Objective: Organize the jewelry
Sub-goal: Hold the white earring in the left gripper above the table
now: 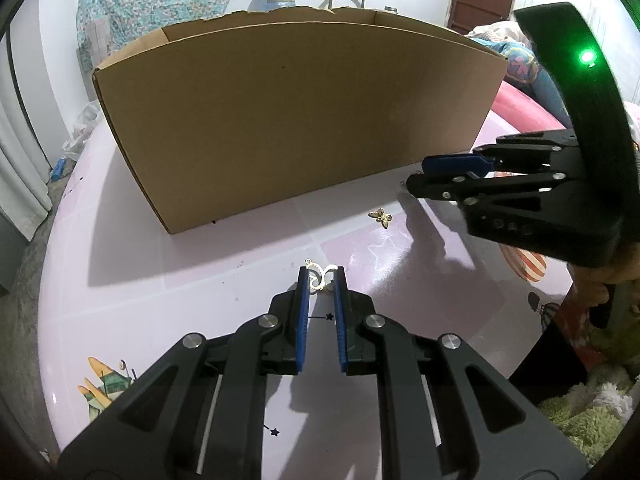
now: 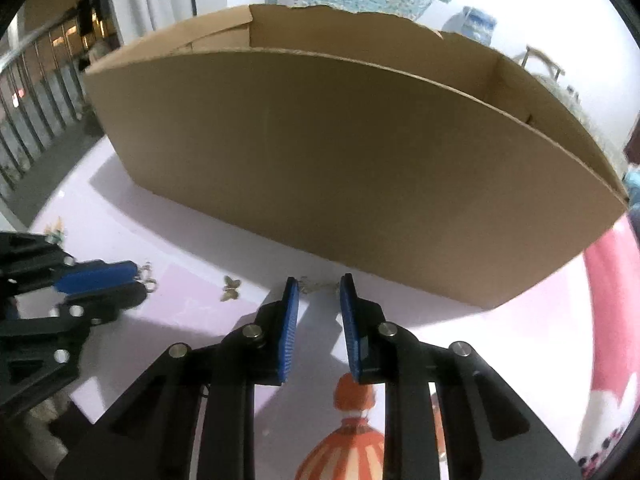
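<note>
My left gripper (image 1: 322, 275) is shut on a small gold looped jewelry piece (image 1: 319, 273), held at its tips just above the pale pink table (image 1: 200, 272). In the right wrist view that gripper (image 2: 138, 280) comes in from the left with small rings (image 2: 147, 278) hanging at its tips. My right gripper (image 2: 319, 286) stands open, low over the table by the foot of the cardboard box (image 2: 340, 160). A thin chain (image 2: 316, 288) lies between its tips, and the pads do not press on it. A gold butterfly charm (image 1: 381, 216) (image 2: 231, 288) lies on the table between the two grippers.
The open-topped cardboard box (image 1: 280, 120) spans the back of the table; its inside is mostly hidden. Cartoon prints mark the table top. A green fuzzy rug (image 1: 580, 412) lies beyond the table's right edge. A hand (image 1: 616, 276) holds the right gripper (image 1: 416, 174).
</note>
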Tool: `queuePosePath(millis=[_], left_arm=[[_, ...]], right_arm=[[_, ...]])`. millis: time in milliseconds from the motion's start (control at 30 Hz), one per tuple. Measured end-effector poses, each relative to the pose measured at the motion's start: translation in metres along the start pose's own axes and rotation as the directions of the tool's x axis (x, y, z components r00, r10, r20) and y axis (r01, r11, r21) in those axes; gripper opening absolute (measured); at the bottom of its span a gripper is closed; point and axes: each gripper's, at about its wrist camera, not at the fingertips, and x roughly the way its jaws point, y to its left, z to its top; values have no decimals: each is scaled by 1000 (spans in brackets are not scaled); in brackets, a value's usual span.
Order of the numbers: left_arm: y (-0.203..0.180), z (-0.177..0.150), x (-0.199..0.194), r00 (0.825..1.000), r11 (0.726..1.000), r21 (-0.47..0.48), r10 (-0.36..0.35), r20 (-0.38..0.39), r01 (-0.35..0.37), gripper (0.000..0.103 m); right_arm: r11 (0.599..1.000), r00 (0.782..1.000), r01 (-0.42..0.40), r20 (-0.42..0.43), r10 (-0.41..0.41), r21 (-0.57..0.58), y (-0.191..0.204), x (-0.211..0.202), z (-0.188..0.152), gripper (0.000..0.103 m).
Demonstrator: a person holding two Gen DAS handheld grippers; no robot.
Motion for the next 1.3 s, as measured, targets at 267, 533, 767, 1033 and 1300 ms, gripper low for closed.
queuePosePath(millis=[267,533,767,1033,1300], left_arm=[[-2,1,0,1000,1000,-2,2,2,-2,11],[-2,0,0,1000,1000,-6,0,4,0,11],[-2,0,0,1000,1000,-8,-1,6,1,11],[-2,0,0,1000,1000,-8,-1,6,1,11],[-3,1,0,1000,1000,-7,3,8,-3,11]], right_arm=[[986,986,-164,2,164,26,12,6,-4,22],[988,988,-152,6,153,-24,27,11,0,22],[992,994,-109,16,110,-70,32,4,-4,20],[990,993,-118,12,120,-73,30,2,-3,10],[988,988,-150,24,150,-24,21,2,-5,7]])
